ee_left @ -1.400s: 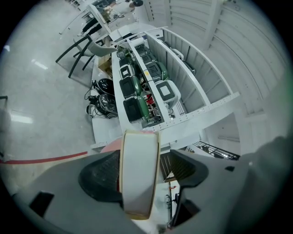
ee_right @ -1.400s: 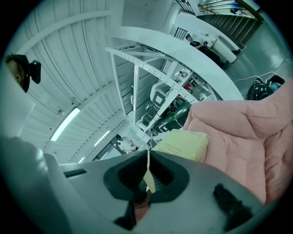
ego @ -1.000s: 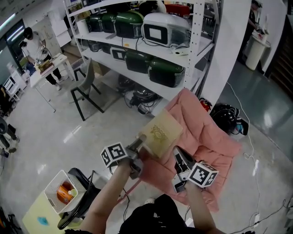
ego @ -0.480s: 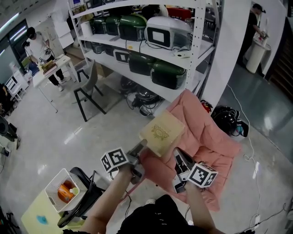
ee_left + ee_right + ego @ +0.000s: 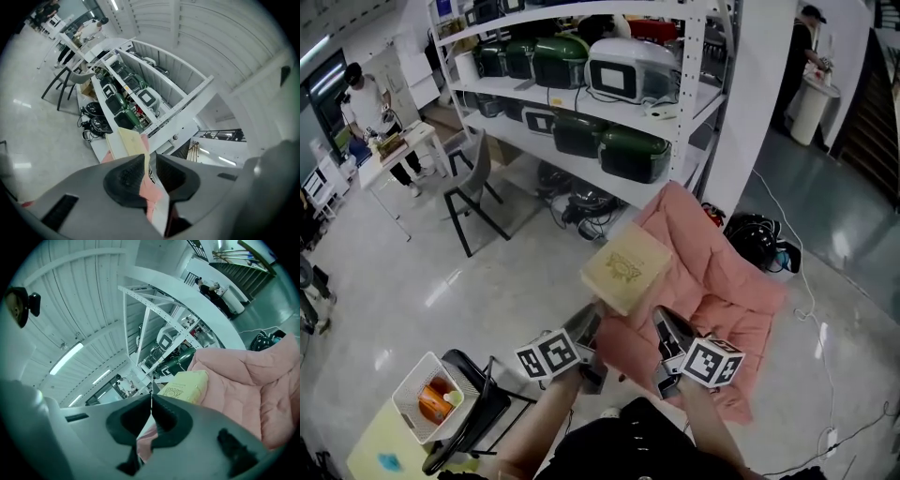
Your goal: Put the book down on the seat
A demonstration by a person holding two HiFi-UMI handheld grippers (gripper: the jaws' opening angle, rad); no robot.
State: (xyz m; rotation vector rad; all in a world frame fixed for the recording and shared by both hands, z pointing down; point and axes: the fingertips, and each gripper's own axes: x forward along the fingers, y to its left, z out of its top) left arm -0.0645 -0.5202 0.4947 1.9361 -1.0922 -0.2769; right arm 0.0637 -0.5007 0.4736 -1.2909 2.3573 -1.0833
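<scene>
The tan book (image 5: 625, 267) with a gold emblem lies on the near left edge of the pink padded seat (image 5: 727, 281). My left gripper (image 5: 593, 324) sits just short of the book's near corner and apart from it. Its jaws have just been closing and stand narrowly open with nothing between them. In the left gripper view (image 5: 150, 161) the book (image 5: 125, 142) shows beyond the pads. My right gripper (image 5: 662, 321) hovers over the seat's front, its pads meeting, shut and empty. The right gripper view (image 5: 151, 401) has the book (image 5: 185, 386) and the seat (image 5: 255, 376) ahead.
A white shelf rack (image 5: 698, 103) with green cases and a white appliance (image 5: 623, 66) stands behind the seat. A grey chair (image 5: 473, 183) is at left, a black bag (image 5: 757, 239) at right. A white basket (image 5: 429, 396) stands near my left. People stand far off.
The left gripper has let go of the book's near corner and drawn back toward me, its jaws narrowing. The book stays on the seat. The right gripper barely shifted.
</scene>
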